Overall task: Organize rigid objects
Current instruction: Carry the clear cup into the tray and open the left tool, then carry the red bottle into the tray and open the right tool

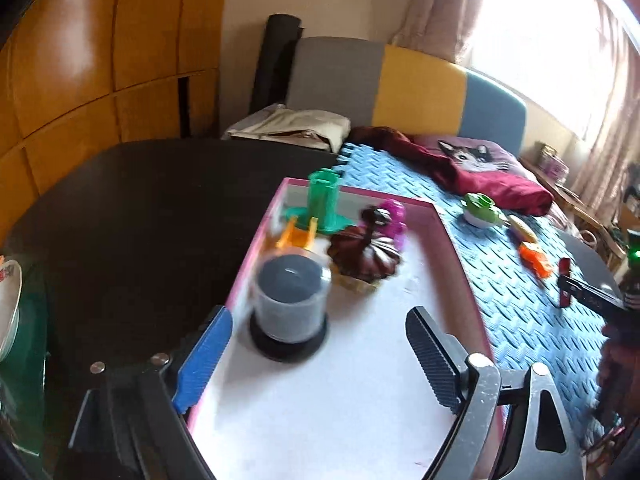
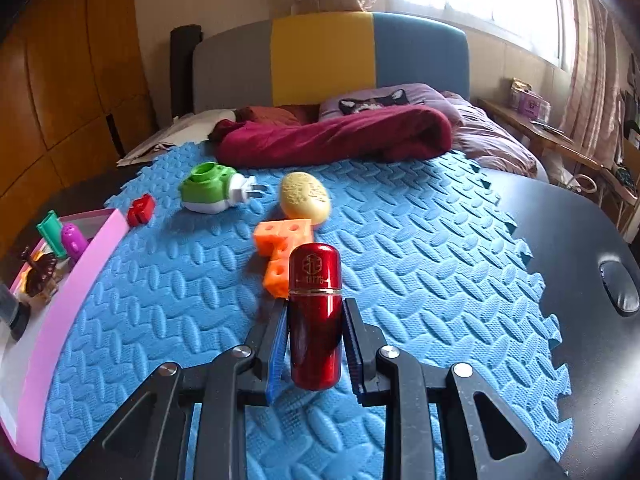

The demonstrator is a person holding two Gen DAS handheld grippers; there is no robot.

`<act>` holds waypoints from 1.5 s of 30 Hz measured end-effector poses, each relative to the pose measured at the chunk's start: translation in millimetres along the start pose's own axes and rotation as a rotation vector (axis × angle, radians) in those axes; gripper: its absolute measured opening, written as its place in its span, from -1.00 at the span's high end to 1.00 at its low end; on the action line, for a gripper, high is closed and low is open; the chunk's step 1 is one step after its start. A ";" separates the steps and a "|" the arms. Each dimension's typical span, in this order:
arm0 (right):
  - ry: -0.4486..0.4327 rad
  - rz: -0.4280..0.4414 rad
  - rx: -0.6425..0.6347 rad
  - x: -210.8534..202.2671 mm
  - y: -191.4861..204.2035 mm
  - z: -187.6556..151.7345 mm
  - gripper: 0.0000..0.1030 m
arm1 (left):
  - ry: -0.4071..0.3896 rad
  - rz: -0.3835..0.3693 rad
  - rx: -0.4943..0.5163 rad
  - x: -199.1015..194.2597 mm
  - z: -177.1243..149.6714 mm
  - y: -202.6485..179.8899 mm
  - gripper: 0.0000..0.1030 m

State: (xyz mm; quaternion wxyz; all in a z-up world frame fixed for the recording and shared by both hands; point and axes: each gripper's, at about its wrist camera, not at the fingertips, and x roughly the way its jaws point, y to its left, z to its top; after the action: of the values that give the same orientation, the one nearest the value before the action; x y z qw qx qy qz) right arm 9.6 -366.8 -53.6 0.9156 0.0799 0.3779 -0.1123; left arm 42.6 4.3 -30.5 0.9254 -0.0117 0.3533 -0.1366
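Over the pink tray (image 1: 452,240), left claw (image 1: 316,356) spread wide, empty.
Grey cylindrical container (image 1: 291,296) stands at its 12 o'clock (slightly blurred); right claw (image 2: 314,344) clamps the red capsule case (image 2: 315,316) above the blue mat (image 2: 420,248), orange block (image 2: 282,248) at 11 o'clock.

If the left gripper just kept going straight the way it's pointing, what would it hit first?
Most likely the grey cylinder container standing on its black base in the pink tray. It sits just ahead of the open left gripper, slightly toward the blue-padded finger, so depth permitting it comes before the dark pumpkin-shaped toy behind.
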 end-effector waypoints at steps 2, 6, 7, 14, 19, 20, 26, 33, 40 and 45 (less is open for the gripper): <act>0.023 0.051 0.031 -0.5 6.9 -2.3 0.50 | 0.010 -0.027 0.014 -1.5 -1.4 -6.5 -0.79; 0.032 0.146 0.031 -8.4 34.9 -2.6 0.50 | 0.026 -0.059 0.048 -2.7 -5.5 -21.7 -0.82; 0.033 0.172 0.026 -10.6 44.6 -1.6 0.50 | 0.029 -0.066 0.052 -2.8 -6.7 -23.9 -0.82; 0.045 0.303 -0.026 -15.7 107.8 5.2 0.50 | 0.043 -0.085 0.067 -5.2 -13.2 -32.7 -0.84; 0.081 0.370 -0.060 -7.4 149.8 11.4 0.50 | 0.042 -0.069 0.074 -8.9 -14.4 -30.8 -0.93; 0.086 0.371 -0.073 -5.6 158.5 12.4 0.50 | 0.047 -0.071 0.073 -9.2 -14.5 -30.1 -0.93; 0.117 0.340 -0.129 15.0 197.6 23.6 0.50 | 0.045 -0.067 0.059 -12.8 -15.5 -21.3 -0.93; 0.140 0.249 -0.177 43.8 221.9 37.5 0.50 | 0.045 -0.056 0.004 -15.1 -12.6 -4.4 -0.93; 0.148 0.170 -0.196 58.7 224.6 43.3 0.50 | 0.053 -0.036 -0.048 -12.8 -12.3 10.0 -0.93; 0.093 0.171 -0.166 45.8 218.0 45.6 0.45 | 0.047 -0.026 -0.074 -13.4 -9.5 15.2 -0.93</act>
State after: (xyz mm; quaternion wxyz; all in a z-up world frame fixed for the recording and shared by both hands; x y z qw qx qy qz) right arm 129.9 -174.2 -40.8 0.9068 0.0408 0.4195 0.0015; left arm 30.5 23.1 -30.7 0.9139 -0.0472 0.3796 -0.1356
